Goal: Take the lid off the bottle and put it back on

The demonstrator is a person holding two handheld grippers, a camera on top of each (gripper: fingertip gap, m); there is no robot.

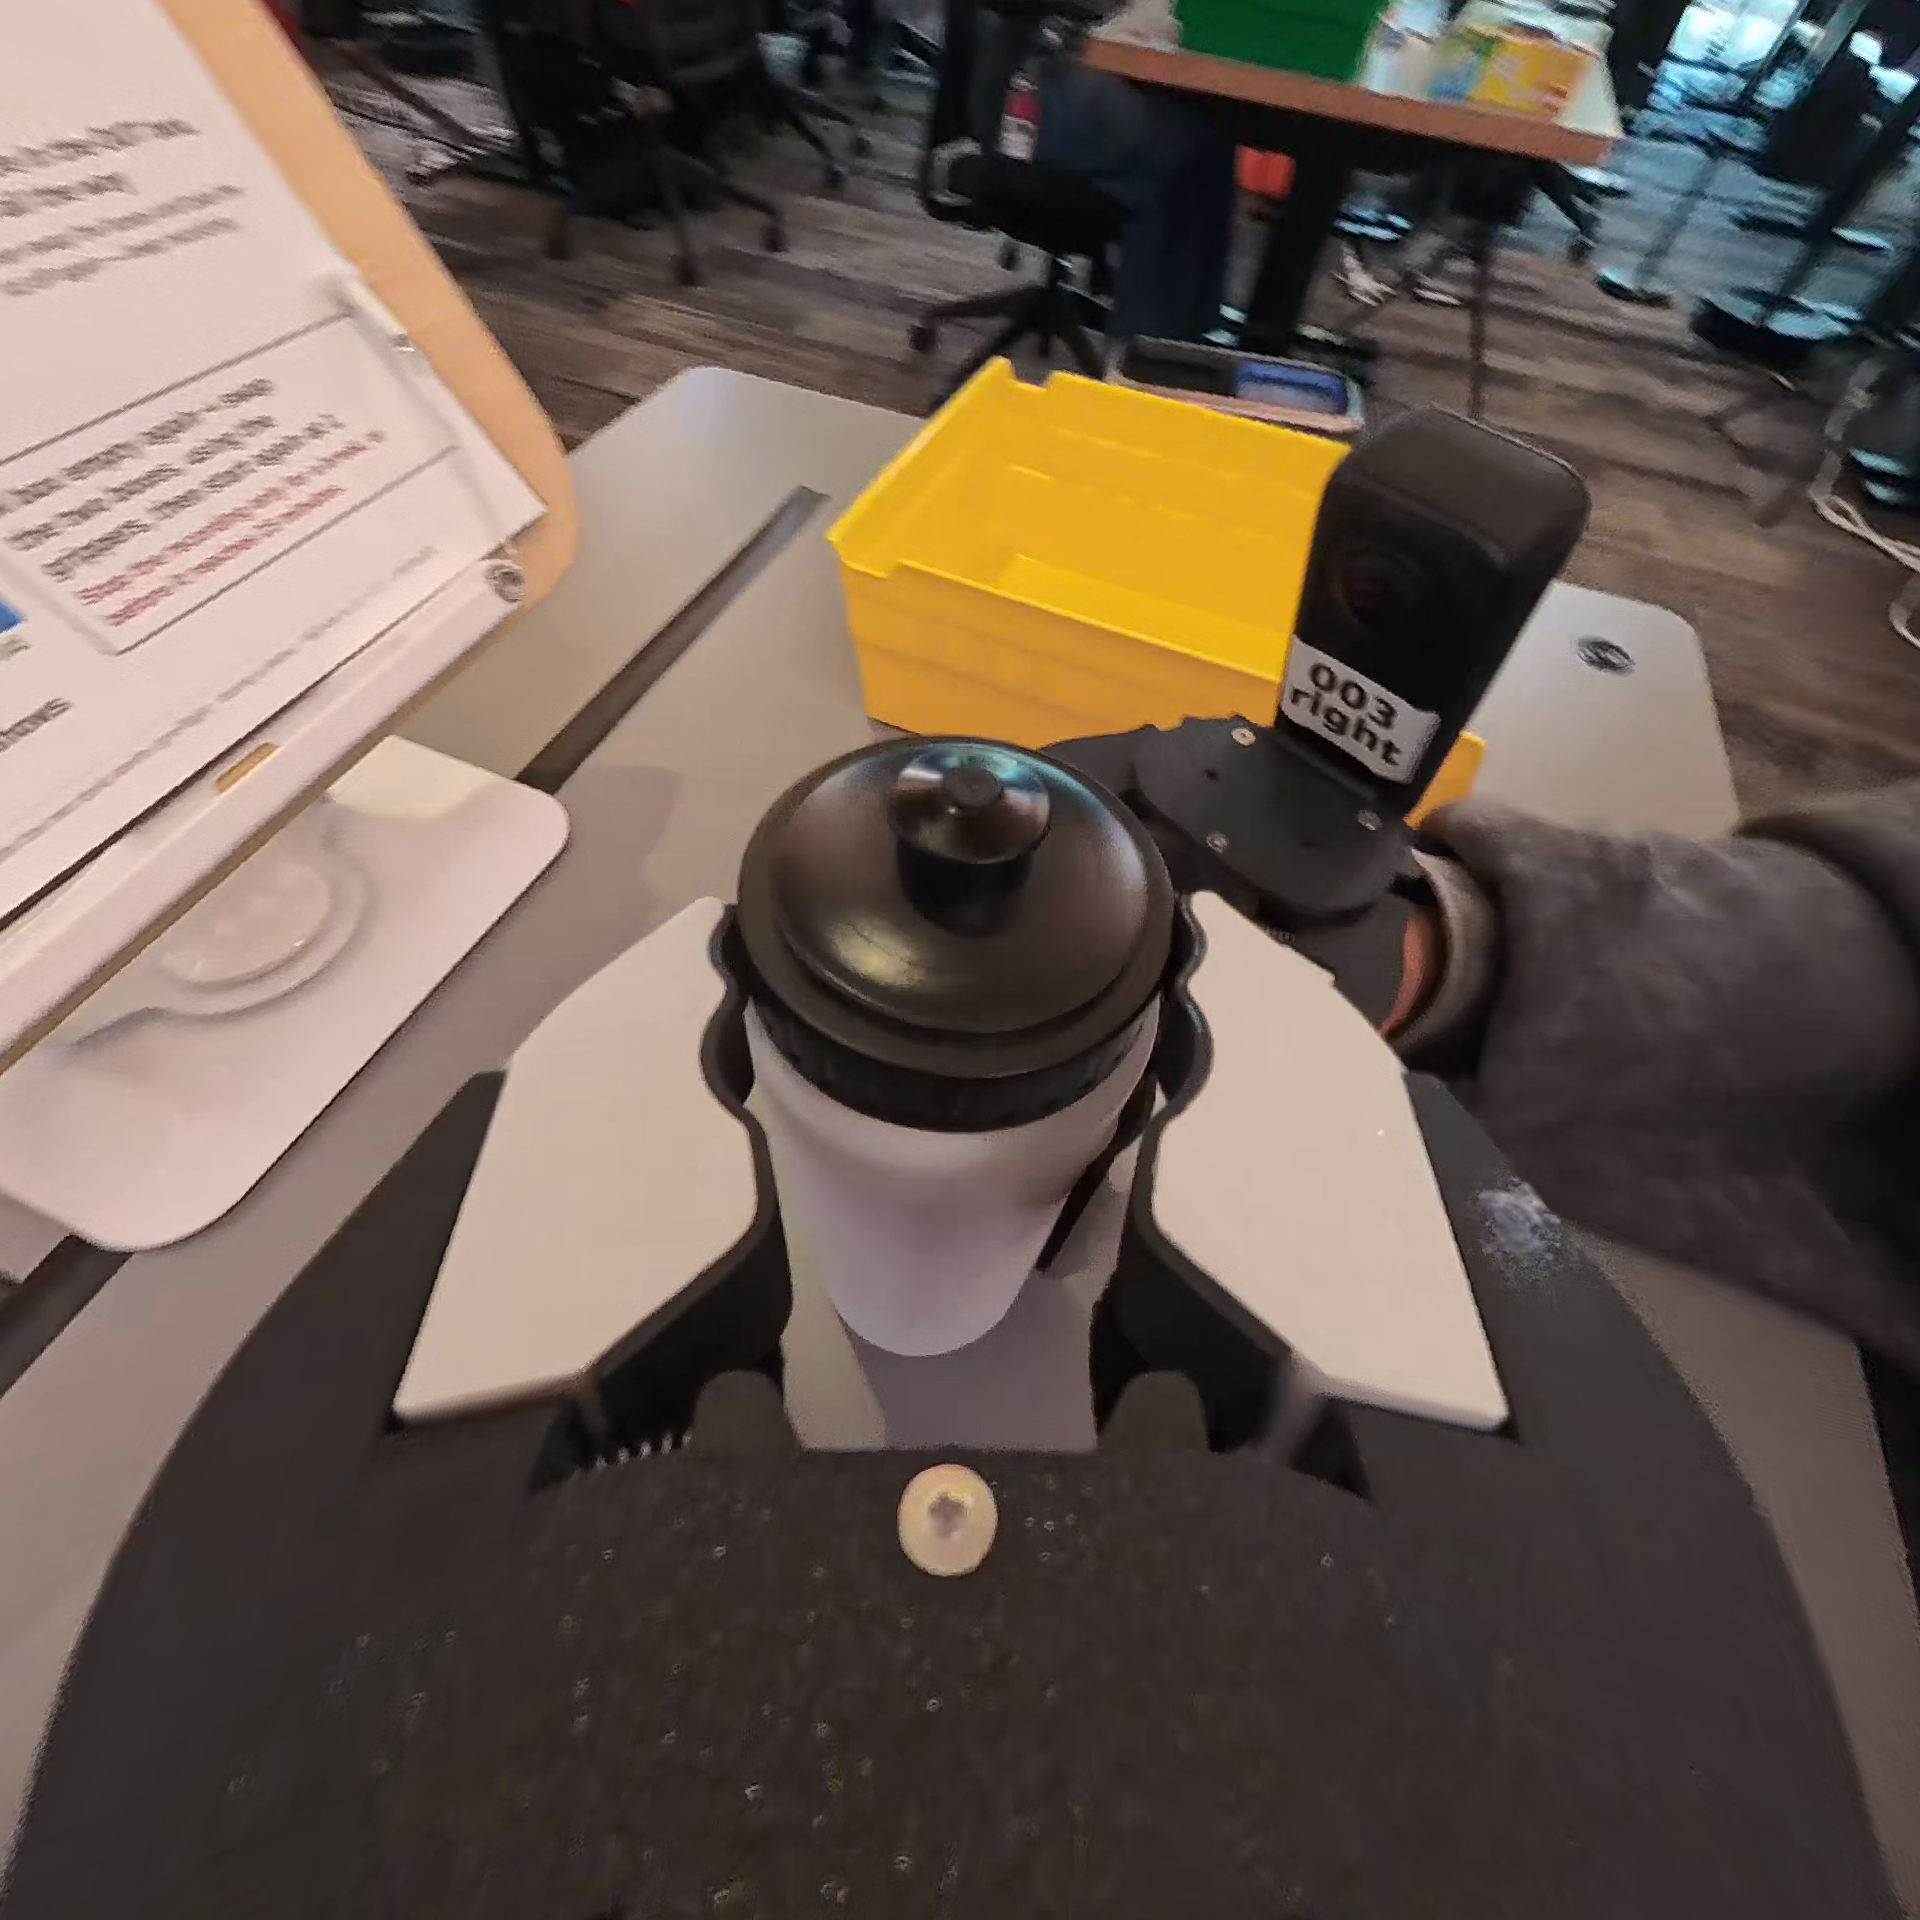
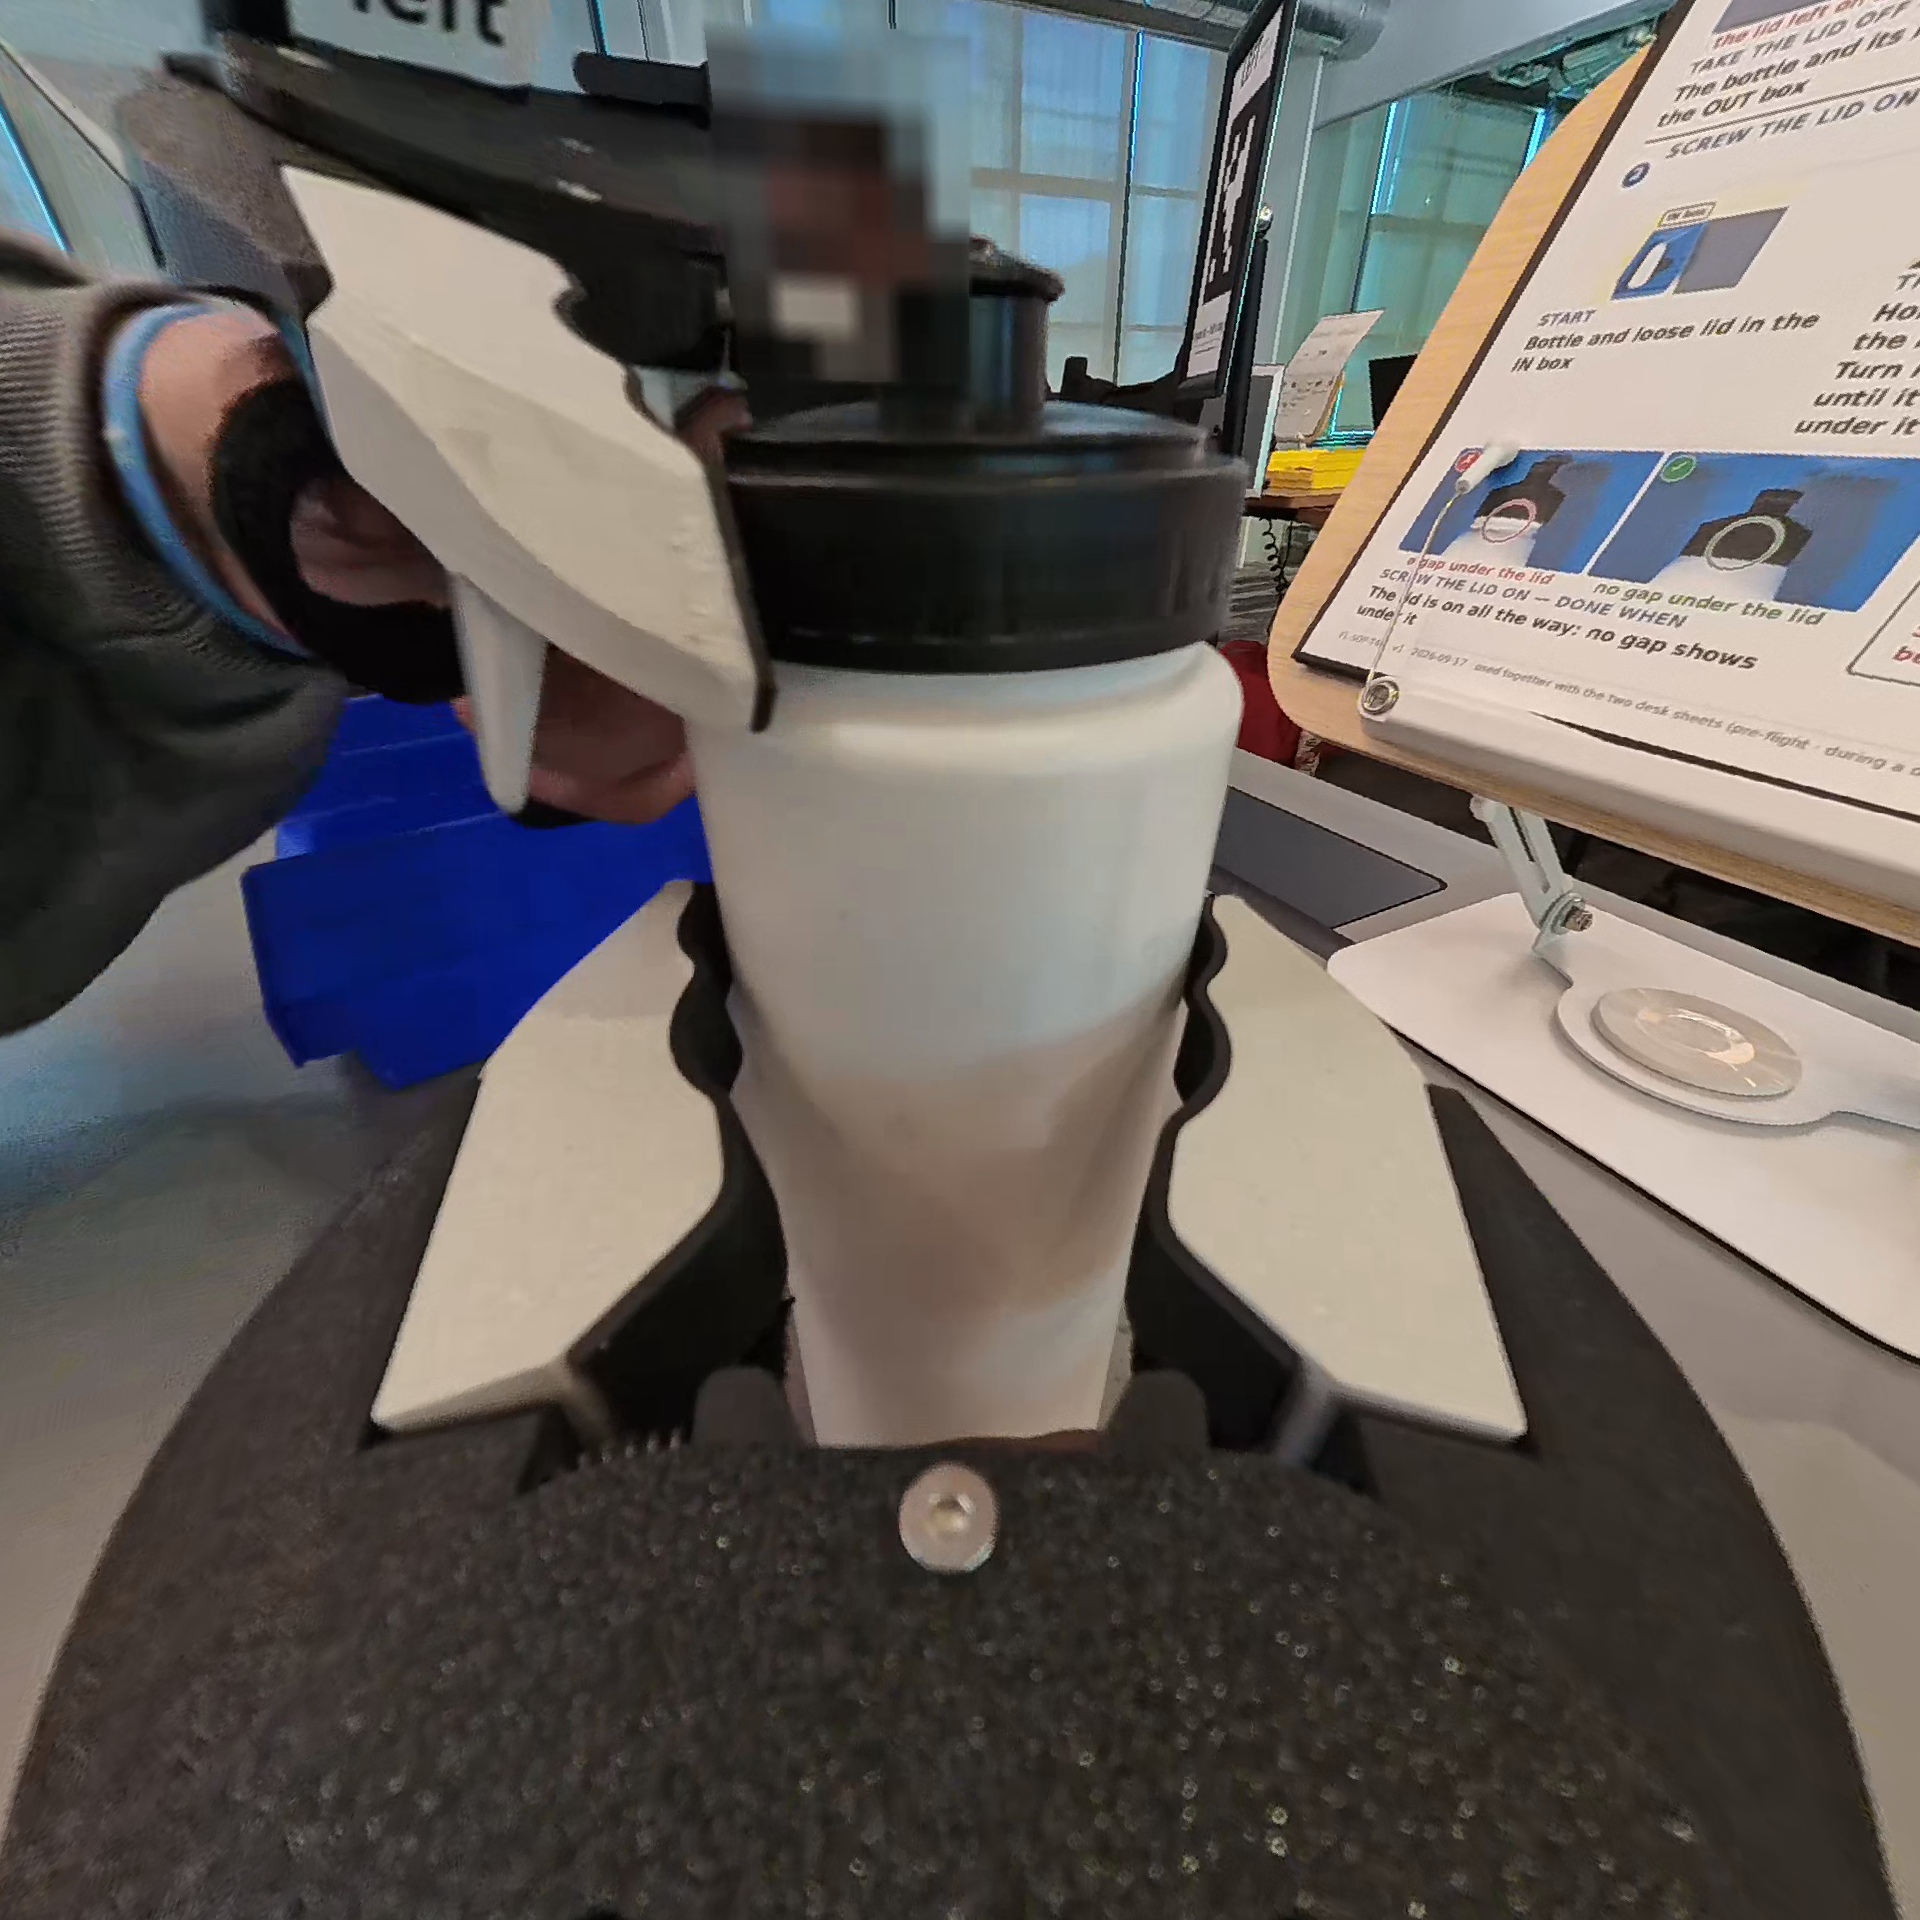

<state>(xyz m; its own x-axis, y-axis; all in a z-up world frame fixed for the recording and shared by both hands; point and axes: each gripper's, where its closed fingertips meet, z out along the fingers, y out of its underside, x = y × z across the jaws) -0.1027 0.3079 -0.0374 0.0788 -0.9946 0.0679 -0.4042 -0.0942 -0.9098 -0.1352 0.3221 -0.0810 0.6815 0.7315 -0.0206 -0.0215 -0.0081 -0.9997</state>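
A white bottle (image 2: 966, 935) with a black spouted lid (image 1: 951, 935) stands upright on the grey table (image 1: 707, 665). My left gripper (image 1: 956, 935) is shut on the lid, one finger on each side of its rim. In the right wrist view one of its white fingers (image 2: 520, 468) presses the lid (image 2: 987, 540) from the left. My right gripper (image 2: 951, 914) is shut on the bottle's body, below the lid. The lid sits down on the bottle's neck with no gap showing. The right gripper's camera housing (image 1: 1434, 561) shows behind the bottle in the left wrist view.
A yellow bin (image 1: 1039, 582) sits on the table behind the bottle. A blue bin (image 2: 436, 914) lies on the other side. An instruction board on a white stand (image 1: 208, 416) stands close beside the bottle, also in the right wrist view (image 2: 1662, 416). A sleeved arm (image 1: 1662, 987) holds the right gripper.
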